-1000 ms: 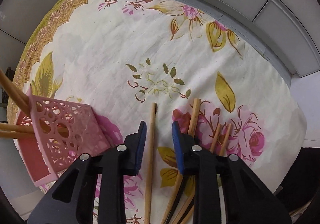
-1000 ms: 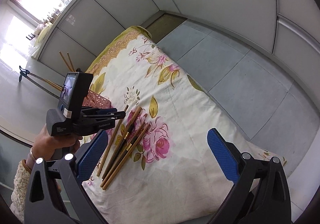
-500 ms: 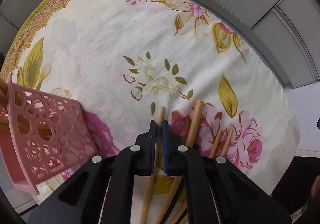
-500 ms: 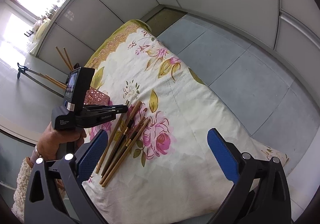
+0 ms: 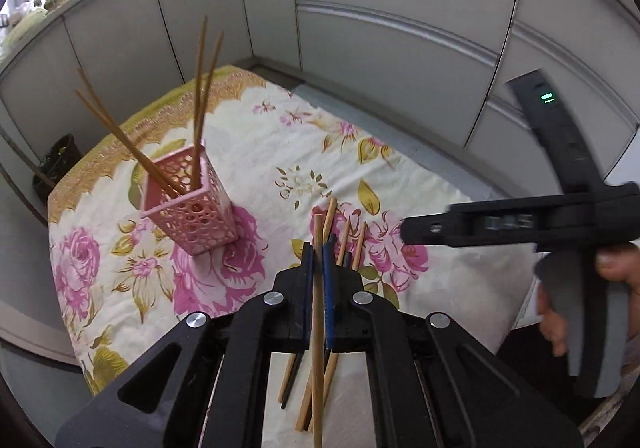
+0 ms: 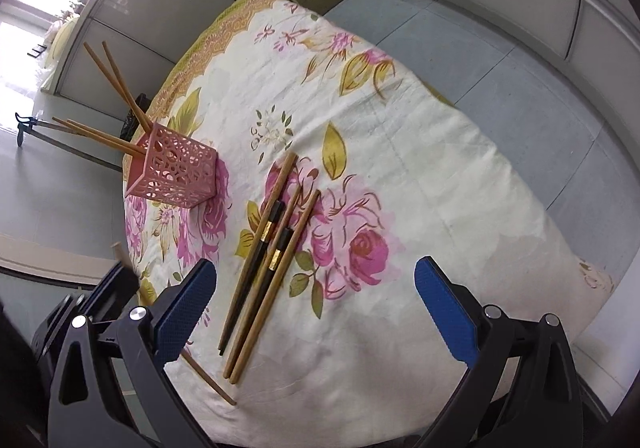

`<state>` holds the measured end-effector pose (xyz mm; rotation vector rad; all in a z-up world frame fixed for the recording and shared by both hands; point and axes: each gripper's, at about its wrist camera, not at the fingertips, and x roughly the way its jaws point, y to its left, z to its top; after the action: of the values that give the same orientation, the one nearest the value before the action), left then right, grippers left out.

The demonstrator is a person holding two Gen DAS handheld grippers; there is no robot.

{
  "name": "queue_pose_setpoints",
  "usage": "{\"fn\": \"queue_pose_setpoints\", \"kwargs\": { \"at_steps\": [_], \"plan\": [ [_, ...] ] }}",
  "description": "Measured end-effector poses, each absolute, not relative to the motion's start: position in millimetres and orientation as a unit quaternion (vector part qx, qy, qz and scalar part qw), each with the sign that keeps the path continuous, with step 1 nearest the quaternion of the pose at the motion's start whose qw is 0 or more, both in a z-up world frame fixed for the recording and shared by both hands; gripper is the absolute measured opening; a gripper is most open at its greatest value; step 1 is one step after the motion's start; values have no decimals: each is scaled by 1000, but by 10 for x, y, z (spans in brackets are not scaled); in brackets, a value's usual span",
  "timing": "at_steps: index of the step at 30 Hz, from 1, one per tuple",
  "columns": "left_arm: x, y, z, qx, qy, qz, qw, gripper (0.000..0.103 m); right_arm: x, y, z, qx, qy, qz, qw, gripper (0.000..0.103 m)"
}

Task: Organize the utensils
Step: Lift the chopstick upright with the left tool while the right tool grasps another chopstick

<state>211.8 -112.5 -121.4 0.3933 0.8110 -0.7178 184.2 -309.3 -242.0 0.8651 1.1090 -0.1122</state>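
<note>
My left gripper (image 5: 317,250) is shut on a wooden chopstick (image 5: 318,328) and holds it above the floral tablecloth (image 5: 260,152). A pink lattice holder (image 5: 188,204) stands to its left with several wooden chopsticks (image 5: 200,104) in it. Several wooden and black chopsticks (image 6: 268,256) lie in a bundle on the cloth; they also show in the left wrist view (image 5: 344,244). My right gripper (image 6: 316,272) is open and empty, above the near end of the bundle. The holder shows in the right wrist view (image 6: 176,172) at the left.
Grey partition walls (image 5: 400,28) surround the table. The cloth's near edge (image 6: 360,408) drops off close to the grippers. A dark bin (image 5: 56,164) stands on the floor beyond the far left edge. The right gripper's body (image 5: 560,220) is at the right in the left wrist view.
My left gripper closed on one wooden chopstick and lifted it off the cloth, tilting upward so the holder is in view. My right gripper moved closer over the bundle, still open.
</note>
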Motion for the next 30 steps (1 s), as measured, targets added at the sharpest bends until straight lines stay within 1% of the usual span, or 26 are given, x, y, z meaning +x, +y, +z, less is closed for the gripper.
{"fn": "queue_pose_setpoints", "kwargs": {
  "at_steps": [1,3,4,5,7,11,15,17,19,20,22,26,30],
  "plan": [
    [2053,-1058,-1122,170,375,-342,845,4,1896,-3073,-2459,404,517,-56,752,94],
    [1934,-932,-979,142,357,-343,857,4,2001,-3047,-2553,423,535,-67,729,84],
    [1883,-863,-903,130,346,-343,864,4,2053,-3036,-2607,432,546,-74,714,74],
    [1838,-788,-856,118,336,-342,870,4,2104,-3021,-2662,438,558,-80,700,62],
    [1783,-654,-763,102,317,-343,878,4,2187,-2988,-2750,443,576,-98,680,48],
    [1681,-472,-553,81,282,-356,887,4,2331,-2924,-2769,426,587,-137,675,32],
    [1595,-338,-397,65,257,-368,892,4,2498,-2877,-2795,420,594,-162,667,27],
    [1569,-262,-339,58,247,-367,895,4,2563,-2850,-2841,409,604,-178,661,19],
    [1535,-198,-283,50,239,-367,898,4,2635,-2820,-2823,390,603,-191,669,16],
    [1524,-172,-260,46,235,-365,900,4,2658,-2805,-2813,380,604,-200,672,12],
    [1526,-143,-243,43,229,-363,902,4,2702,-2753,-2804,361,606,-213,676,9],
    [1526,-101,-207,36,223,-356,907,4,2717,-2563,-2768,299,601,-215,709,8],
    [1551,11,-179,15,215,-348,912,4,2476,-2656,-2782,326,576,-187,726,6]
  ]
}}
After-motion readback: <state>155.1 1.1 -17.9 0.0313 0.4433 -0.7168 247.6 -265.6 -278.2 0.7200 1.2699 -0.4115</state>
